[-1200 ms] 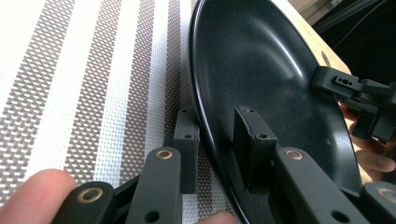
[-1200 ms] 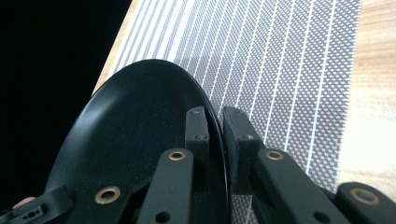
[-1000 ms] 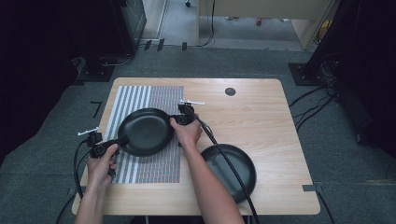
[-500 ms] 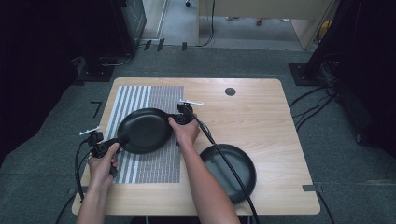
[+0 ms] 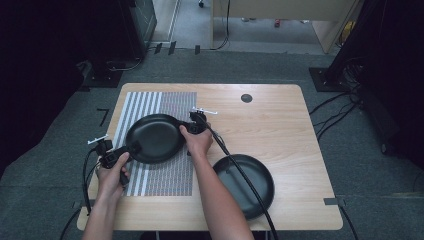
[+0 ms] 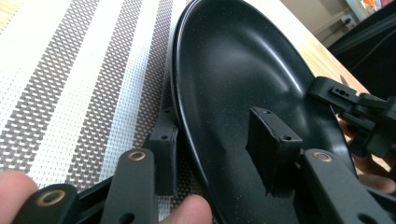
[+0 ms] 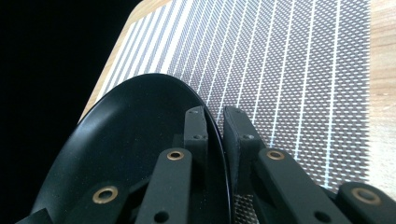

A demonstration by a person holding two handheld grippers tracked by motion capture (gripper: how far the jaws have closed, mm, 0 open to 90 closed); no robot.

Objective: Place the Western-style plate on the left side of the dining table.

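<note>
A black frying pan (image 5: 155, 137) hangs just over the striped placemat (image 5: 150, 102). My left gripper (image 5: 122, 151) holds it at the handle end. In the left gripper view one jaw sits under the rim and the other over the pan's inside (image 6: 233, 84). My right gripper (image 5: 192, 124) is shut on the opposite rim, and in the right gripper view its two jaws pinch the thin edge of the pan (image 7: 140, 140). Both hands stay on their grippers.
A second black pan (image 5: 247, 184) lies on the wooden table (image 5: 280, 125) at the front right, with the right gripper's cable running across it. A small dark disc (image 5: 246, 98) sits near the far edge. Dark floor and cables surround the table.
The pan and both grippers have shifted a little to the left and toward the person. The second pan has not moved.
</note>
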